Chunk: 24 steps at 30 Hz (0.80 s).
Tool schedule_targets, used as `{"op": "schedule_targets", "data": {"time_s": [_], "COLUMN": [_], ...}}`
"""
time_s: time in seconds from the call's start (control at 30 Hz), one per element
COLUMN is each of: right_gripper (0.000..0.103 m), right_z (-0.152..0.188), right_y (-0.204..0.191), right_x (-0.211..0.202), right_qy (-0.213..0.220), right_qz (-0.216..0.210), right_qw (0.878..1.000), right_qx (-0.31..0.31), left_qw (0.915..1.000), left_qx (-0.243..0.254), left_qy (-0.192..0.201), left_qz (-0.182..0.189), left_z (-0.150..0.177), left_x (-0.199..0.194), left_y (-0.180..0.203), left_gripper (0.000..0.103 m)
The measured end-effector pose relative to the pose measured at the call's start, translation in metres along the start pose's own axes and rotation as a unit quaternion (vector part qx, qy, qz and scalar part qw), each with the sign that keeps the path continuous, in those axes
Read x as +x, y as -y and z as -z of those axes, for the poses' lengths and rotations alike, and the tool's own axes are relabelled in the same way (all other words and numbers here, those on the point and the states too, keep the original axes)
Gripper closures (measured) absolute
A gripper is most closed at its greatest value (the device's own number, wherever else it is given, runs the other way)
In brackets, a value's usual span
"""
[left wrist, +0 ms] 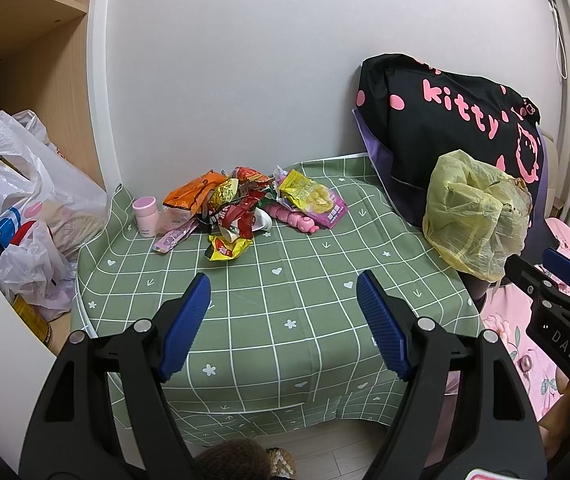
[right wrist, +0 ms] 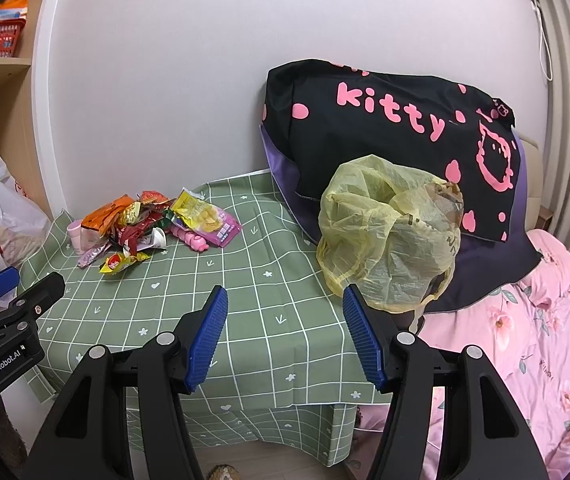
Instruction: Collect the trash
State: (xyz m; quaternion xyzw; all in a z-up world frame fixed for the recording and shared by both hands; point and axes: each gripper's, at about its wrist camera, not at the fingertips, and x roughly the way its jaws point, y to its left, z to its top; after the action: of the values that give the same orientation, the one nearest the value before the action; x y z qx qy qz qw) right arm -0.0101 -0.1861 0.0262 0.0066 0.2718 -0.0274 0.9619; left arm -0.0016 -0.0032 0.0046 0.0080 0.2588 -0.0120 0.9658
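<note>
step: pre-grasp approach | left gripper (left wrist: 283,320) spread, empty | right gripper (right wrist: 285,336) spread, empty | wrapper pile (left wrist: 237,208) untouched | next: reach wrappers, carry to yellow bag (right wrist: 389,236)

Even soft indoor light, strong fisheye edge distortion

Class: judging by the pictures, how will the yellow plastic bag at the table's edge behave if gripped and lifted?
The yellow plastic bag looks thin and crumpled, so probably floppy and light. Its film may slip between pads. Something brownish shows inside, so it may sag.

Green checked table (left wrist: 285,280) bearing wrapper pile (left wrist: 237,204), yellow bag (left wrist: 473,216).
</note>
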Motion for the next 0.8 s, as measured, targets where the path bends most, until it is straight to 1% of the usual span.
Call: {"op": "schedule_targets", "data": {"time_s": [0.33, 0.47, 0.63, 0.8], "right_gripper": [0.047, 0.047, 0.047, 0.047], "right_z": [0.000, 0.002, -0.008, -0.023], "right_y": [0.001, 0.002, -0.001, -0.008], "right_x": [0.002, 0.004, 0.029, 0.059], "right_qy": [-0.001, -0.005, -0.013, -0.024], "right_qz": [0.000, -0.003, -0.007, -0.012], "right_qw": [1.000, 1.000, 1.000, 1.000], "right_qx": [0.000, 0.000, -0.002, -0.008], "left_qw": [1.0000, 0.9999, 0.9996, 0.9993], "left_qx": [0.000, -0.003, -0.007, -0.009], "left_qy": [0.002, 0.002, 0.002, -0.002], "left_qz": [-0.007, -0.015, -0.027, -0.036], "left_z": [-0.003, -0.004, -0.009, -0.020], "left_x": [0.005, 0.012, 0.024, 0.052], "left_y": [-0.006, -0.011, -0.020, -0.034], "left_gripper": [0.031, 0.031, 0.031, 0.031]}}
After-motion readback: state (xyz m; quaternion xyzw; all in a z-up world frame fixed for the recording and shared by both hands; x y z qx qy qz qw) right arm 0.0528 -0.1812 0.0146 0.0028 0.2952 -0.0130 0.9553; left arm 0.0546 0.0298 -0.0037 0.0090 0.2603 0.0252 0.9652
